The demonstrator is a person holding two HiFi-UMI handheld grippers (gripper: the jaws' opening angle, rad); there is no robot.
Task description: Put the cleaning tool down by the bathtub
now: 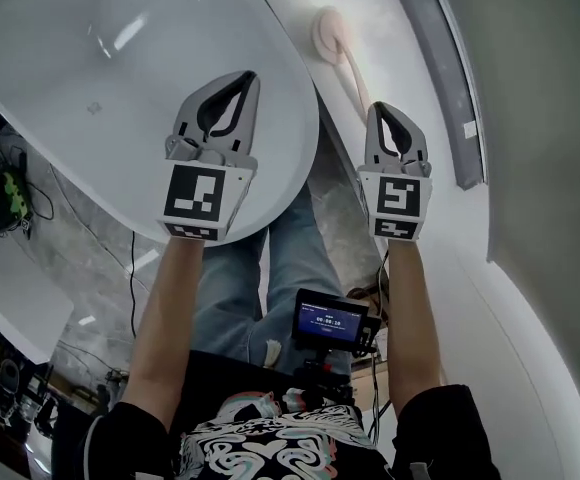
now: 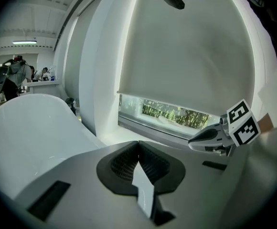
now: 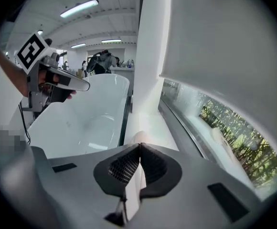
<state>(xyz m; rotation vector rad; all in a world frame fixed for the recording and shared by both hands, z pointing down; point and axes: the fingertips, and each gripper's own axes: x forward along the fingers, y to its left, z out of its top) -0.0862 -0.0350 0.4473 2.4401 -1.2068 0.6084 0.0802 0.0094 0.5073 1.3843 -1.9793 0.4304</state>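
1. Head view shows the pale pink scrubber lying on the white ledge, just beside the bathtub and free of both tools.
2. It looks light, with a thin stiff handle and a soft round head. The middle of the handle seems the best place to hold.
3. Left tool and right tool are both pressed closed with nothing inside.

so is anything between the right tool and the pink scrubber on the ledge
Nothing visible does. The pink scrubber lies on the white ledge beside the bathtub, just ahead of the right tool, whose jaws are shut with nothing between them.
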